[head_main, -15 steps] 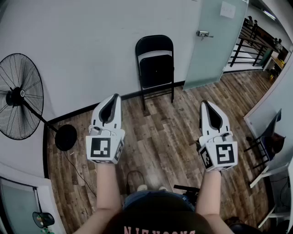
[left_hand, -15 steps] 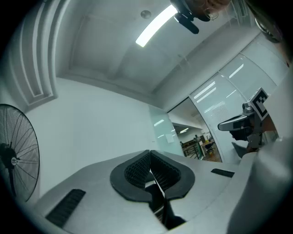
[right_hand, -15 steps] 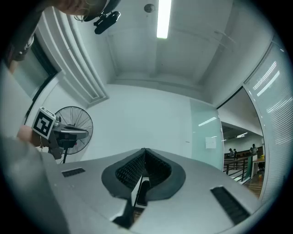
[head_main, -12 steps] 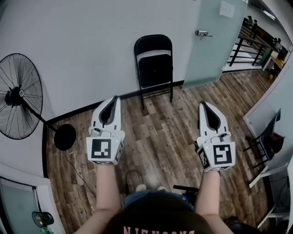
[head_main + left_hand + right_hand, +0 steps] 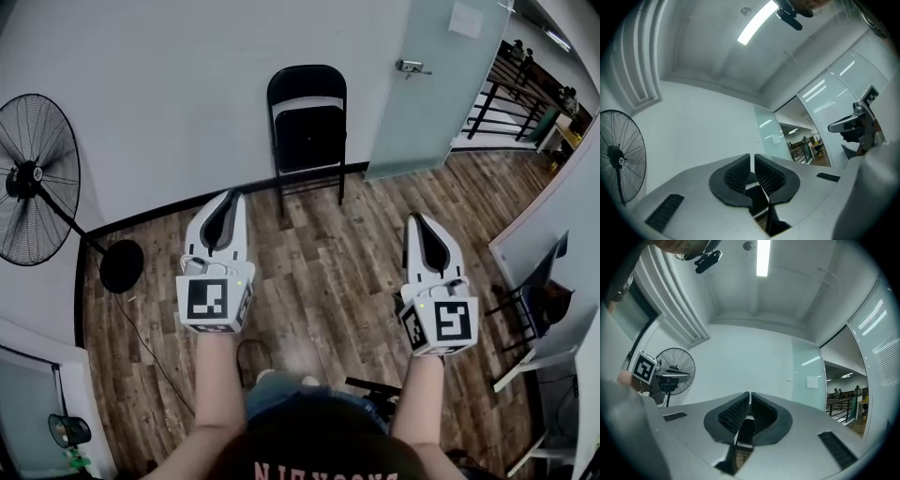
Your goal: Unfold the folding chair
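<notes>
Ahead, folding chair (image 5: 307,136) against wall (image 5: 169,94), open floor (image 5: 328,272)

The folding chair (image 5: 307,131) stands on the floor (image 5: 328,272) against the wall (image 5: 169,84). The fan (image 5: 33,178) is left of the chair and the door (image 5: 427,84) just right of it. The left gripper (image 5: 234,197) and right gripper (image 5: 413,219) hover before the chair, well apart from it.

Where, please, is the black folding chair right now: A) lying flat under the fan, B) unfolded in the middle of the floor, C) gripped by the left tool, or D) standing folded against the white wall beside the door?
D: the folding chair stands folded against the wall, beside the door, with nothing touching it.
</notes>
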The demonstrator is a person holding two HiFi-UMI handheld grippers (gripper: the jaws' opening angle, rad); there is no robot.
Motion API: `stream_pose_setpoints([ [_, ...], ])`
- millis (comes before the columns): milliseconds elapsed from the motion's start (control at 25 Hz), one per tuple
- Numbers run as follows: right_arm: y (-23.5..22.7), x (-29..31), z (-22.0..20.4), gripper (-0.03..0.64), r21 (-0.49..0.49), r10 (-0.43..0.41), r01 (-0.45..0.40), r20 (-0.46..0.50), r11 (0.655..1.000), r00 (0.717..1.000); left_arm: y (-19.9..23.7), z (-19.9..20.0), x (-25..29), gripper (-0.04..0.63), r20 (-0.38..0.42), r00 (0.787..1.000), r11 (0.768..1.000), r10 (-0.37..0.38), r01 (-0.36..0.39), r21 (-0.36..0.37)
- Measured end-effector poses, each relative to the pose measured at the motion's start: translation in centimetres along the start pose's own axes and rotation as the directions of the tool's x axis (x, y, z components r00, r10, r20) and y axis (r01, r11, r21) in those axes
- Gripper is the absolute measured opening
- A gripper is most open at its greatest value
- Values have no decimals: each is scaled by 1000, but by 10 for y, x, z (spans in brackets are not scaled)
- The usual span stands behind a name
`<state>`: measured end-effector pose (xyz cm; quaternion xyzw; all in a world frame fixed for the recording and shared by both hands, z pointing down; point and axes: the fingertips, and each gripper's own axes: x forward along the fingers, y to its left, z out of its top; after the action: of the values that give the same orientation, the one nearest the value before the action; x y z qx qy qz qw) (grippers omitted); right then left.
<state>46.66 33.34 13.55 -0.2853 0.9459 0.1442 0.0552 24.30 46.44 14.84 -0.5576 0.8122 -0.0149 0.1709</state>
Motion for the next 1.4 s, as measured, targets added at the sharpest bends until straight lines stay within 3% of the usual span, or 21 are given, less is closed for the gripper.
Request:
stream_pose_setpoints([
  [40, -2, -3, -3, 29, 12, 11, -10, -7, 1000, 1000, -6, -1, -1, 6, -8, 1000, 1000, 3, -3, 10],
  [80, -4, -5, -7, 157, 25, 25, -25, -11, 999, 1000, -13, -3, -2, 42, -18, 1000, 1000, -3, 4, 20],
  [120, -5, -7, -11, 252, 41, 36, -36, -10, 999, 999, -21, -5, -2, 145, -30, 999, 999, -20, 20, 26],
  [200, -8, -9, -18, 392, 71, 36, -35, -4, 997, 999, -32, -11, -1, 444, -56, 997, 998, -53, 53, 13],
  [280, -8, -9, -25, 492, 81, 33, -33, -10, 996, 999, -36, -14, -2, 555, -65, 996, 998, -52, 51, -20],
  [400, -3, -7, -36, 541, 86, 56, -52, -40, 995, 998, -36, -20, -3, 572, -80, 996, 998, -30, 25, -62],
  [640, -2, -3, -65, 548, 19, 52, -50, -126, 999, 991, -43, -42, 4, 571, -133, 991, 997, -29, 19, -79],
  [880, 10, 27, -77, 548, 84, 101, -92, -109, 992, 989, -29, -58, 27, 571, -161, 987, 999, -24, 29, 30],
  [1160, 13, 101, -93, 545, 136, 144, -132, -81, 982, 986, 3, -84, 77, 571, -159, 986, 998, -57, 60, 13],
  [1400, 30, 192, -111, 545, 83, 157, -148, -122, 986, 980, 53, -118, 139, 571, -179, 981, 997, -78, 81, 9],
])
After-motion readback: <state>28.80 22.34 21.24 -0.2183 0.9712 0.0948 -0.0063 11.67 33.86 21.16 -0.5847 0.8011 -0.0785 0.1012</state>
